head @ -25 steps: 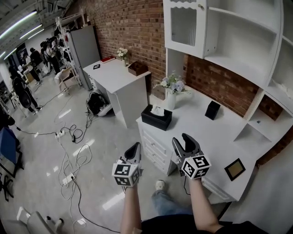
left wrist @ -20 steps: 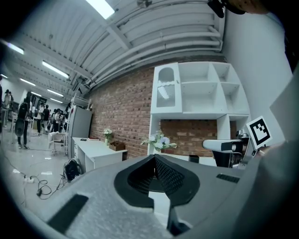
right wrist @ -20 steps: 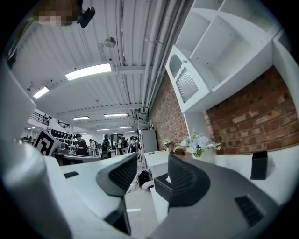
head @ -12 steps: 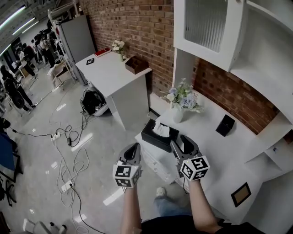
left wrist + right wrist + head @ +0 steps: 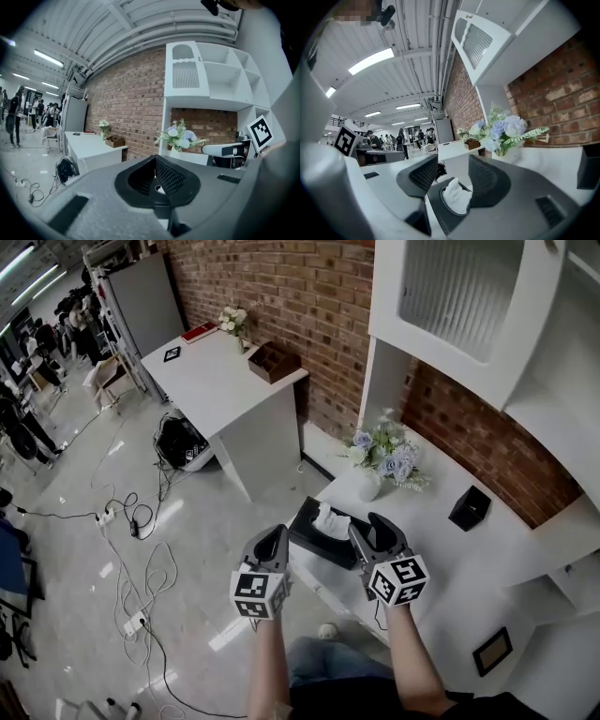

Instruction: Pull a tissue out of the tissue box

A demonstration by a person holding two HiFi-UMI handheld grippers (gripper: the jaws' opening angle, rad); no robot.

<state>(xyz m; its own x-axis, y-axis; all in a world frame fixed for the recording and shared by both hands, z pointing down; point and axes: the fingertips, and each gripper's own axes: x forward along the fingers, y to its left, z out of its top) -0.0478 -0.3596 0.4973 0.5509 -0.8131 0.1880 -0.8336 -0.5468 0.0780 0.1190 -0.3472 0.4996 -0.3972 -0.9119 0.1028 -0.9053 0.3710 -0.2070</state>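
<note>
Black rectangular tissue box [image 5: 307, 521] sits at the near corner of the white bench [image 5: 441, 549] in the head view, with a crumpled white tissue [image 5: 330, 519] standing up out of its top. The left tool [image 5: 272, 538] hangs just off the bench edge beside the box, and the right tool [image 5: 372, 529] hovers by the box's other end. A white vase of pale flowers [image 5: 384, 457] stands further back (near the brick wall).

The left gripper view shows the left tool [image 5: 154, 161] with its dark textured pads pressed together at the tips, nothing between them.

In the right gripper view, the right tool [image 5: 452, 164] has its jaws spread apart. The tissue [image 5: 457, 194] and the box [image 5: 440, 211] lie below the gap, untouched.
</note>
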